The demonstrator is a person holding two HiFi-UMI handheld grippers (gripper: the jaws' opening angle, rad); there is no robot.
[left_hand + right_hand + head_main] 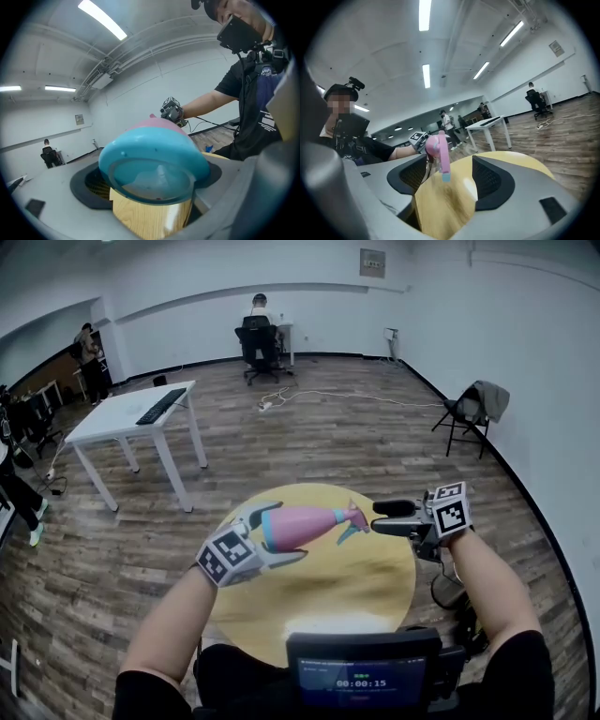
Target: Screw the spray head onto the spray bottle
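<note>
Over the round yellow table [361,582], a spray bottle [298,525] with a pink body and blue base lies nearly level. My left gripper [281,533] is shut on its base end. In the left gripper view the blue base [152,157] fills the space between the jaws of the left gripper [151,183]. The pink spray head [352,516] with its teal trigger sits on the bottle's neck and points right. My right gripper [386,518] stands open just right of the head. In the right gripper view the spray head [438,149] hangs ahead of the right gripper [445,180], untouched by either pad.
A white table [131,415] with a keyboard stands at the far left. A folding chair [472,411] with a jacket is by the right wall. A person sits on an office chair [260,341] at the back. A screen [361,673] hangs at my chest.
</note>
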